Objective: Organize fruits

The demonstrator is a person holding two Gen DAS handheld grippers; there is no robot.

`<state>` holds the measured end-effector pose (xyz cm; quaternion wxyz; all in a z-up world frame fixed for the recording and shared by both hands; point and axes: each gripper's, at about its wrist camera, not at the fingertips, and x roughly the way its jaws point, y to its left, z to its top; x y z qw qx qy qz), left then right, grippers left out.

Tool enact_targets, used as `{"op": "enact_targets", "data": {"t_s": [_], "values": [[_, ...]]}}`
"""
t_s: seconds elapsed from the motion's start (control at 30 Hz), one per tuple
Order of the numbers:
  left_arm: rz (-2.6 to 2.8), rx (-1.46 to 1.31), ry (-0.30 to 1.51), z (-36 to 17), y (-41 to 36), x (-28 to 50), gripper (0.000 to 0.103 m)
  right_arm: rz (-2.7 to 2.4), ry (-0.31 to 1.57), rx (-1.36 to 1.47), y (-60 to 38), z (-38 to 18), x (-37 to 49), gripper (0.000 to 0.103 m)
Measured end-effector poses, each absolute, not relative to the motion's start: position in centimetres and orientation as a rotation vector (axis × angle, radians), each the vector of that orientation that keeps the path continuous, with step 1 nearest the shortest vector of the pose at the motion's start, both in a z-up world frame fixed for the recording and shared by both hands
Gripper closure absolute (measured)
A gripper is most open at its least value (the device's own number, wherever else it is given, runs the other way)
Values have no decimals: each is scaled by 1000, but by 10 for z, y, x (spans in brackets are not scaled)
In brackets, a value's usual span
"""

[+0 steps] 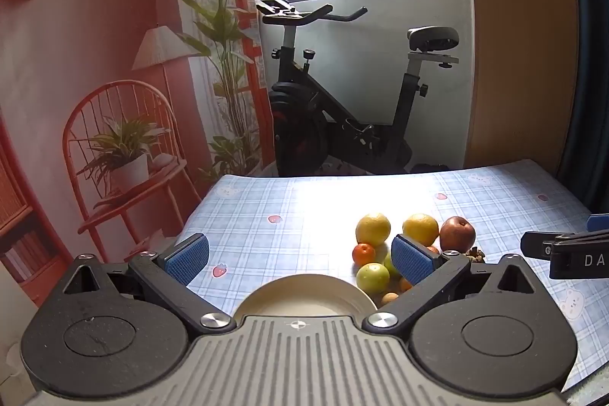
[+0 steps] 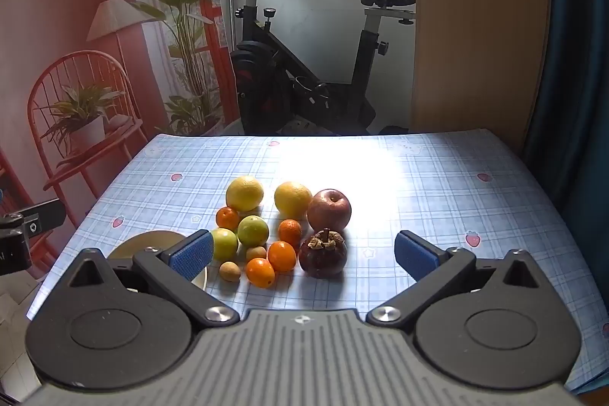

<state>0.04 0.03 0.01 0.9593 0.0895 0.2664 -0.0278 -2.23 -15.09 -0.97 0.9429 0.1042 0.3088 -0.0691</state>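
Left wrist view: the left tool stands wide with nothing between its blue pads. Directly below them lies a cream plate, its near half hidden by the tool body. The fruit cluster sits just right of the plate; the right pad covers part of it. Visible are two yellow citrus fruits, a red apple and a green fruit. The checked worktop is bare to the left and toward its far edge.

Right wrist view: the right tool is also wide and holds nothing. The mangosteen, calyx up, lies between its pads, untouched. Small oranges and tan fruits lie beside it. The right half of the worktop is open. The plate is partly hidden behind the left pad. An exercise bike stands beyond the far edge.
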Motion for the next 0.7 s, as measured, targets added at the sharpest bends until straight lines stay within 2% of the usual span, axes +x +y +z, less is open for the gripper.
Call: {"op": "enact_targets", "data": {"t_s": [0.23, 0.7], "values": [[-99, 155, 571, -1, 2, 12, 0, -141, 628, 210, -150, -11, -22, 0], [-47, 154, 516, 1, 2, -3, 0, -151, 631, 214, -152, -6, -23, 0]]}}
